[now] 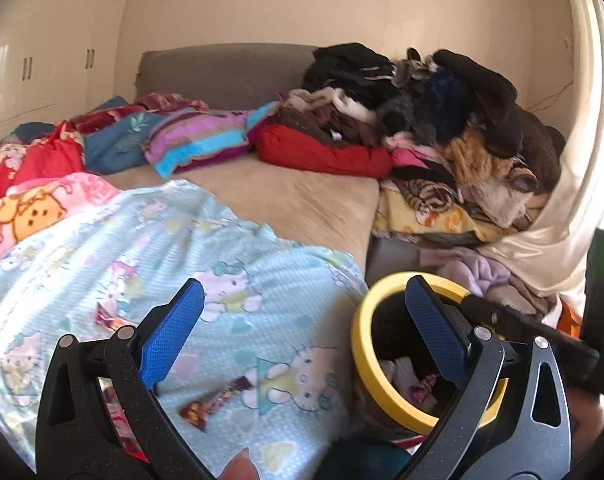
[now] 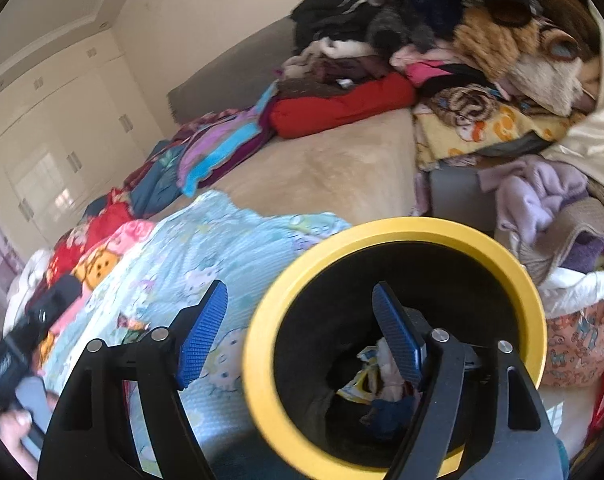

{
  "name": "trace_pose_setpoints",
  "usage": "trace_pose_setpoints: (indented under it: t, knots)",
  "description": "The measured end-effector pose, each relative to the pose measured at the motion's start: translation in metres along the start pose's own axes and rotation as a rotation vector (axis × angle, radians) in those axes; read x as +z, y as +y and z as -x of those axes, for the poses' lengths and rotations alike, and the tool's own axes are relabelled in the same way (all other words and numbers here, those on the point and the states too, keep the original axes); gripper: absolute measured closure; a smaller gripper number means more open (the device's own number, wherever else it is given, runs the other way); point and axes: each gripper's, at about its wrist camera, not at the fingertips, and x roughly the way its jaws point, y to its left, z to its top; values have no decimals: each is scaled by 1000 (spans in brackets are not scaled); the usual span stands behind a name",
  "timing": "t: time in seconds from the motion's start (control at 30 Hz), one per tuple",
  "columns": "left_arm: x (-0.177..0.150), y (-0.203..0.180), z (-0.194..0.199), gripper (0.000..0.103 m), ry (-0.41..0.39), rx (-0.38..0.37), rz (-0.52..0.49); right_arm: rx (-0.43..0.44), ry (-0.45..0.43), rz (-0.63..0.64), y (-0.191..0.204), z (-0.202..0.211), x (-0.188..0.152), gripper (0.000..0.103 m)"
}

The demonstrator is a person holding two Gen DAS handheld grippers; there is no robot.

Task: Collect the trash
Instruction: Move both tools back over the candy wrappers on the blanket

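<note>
Both tools are tilting down over the bed (image 1: 302,200), jaws wide and empty: the left tool (image 1: 302,336) above a wrapper (image 1: 216,402) on the blue blanket (image 1: 142,248), the right tool (image 2: 302,328) straddling the yellow-rimmed bin's (image 2: 258,344) rim.

The blanket (image 1: 174,248) is soft printed cloth; the wrapper (image 1: 216,400) glossy foil; the bin (image 2: 398,240) rim smooth matt plastic.

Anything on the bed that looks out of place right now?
Yes: two wrappers lie loose on the light-blue blanket, a brown one near its front edge and another to its left. The yellow-rimmed bin already holds trash.
</note>
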Motion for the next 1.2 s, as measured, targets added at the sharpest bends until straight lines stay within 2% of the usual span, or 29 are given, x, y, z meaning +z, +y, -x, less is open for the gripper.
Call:
trace_pose_setpoints:
  t: [0.23, 0.67, 1.2]
  knots:
    - [11, 33, 6, 11, -34, 53, 59, 48, 23, 71, 39, -4, -9, 28]
    - [16, 86, 18, 11, -69, 131, 149, 77, 43, 184, 88, -15, -27, 28]
    - [8, 128, 10, 11, -6, 183, 196, 116, 112, 293, 145, -41, -49, 27]
